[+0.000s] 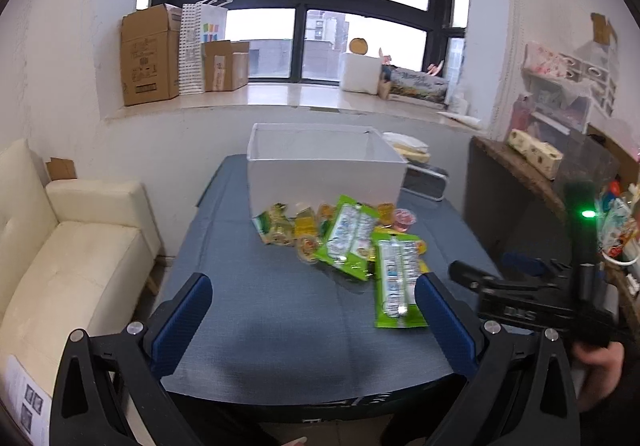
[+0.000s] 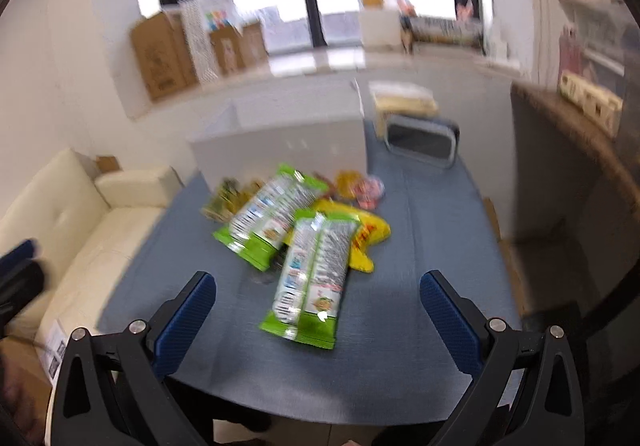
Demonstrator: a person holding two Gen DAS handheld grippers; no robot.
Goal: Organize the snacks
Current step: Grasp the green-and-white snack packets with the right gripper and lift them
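A pile of snacks lies on the blue table (image 1: 280, 318) in front of a white open box (image 1: 324, 166). It holds two green packets, one nearer (image 1: 396, 286) and one farther (image 1: 348, 236), a yellow packet (image 2: 368, 234), a pink jelly cup (image 1: 405, 220) and small yellow-green packs (image 1: 276, 226). My left gripper (image 1: 314, 306) is open and empty above the table's near part, left of the nearer green packet. My right gripper (image 2: 318, 310) is open and empty, with the nearer green packet (image 2: 310, 278) between its fingers' line of sight. The right view is blurred.
A cream sofa (image 1: 68, 246) stands left of the table. A grey-framed device (image 2: 422, 142) sits behind the box at the right. A brown counter (image 1: 532, 174) with clutter runs along the right. Cardboard boxes (image 1: 150, 54) stand on the windowsill.
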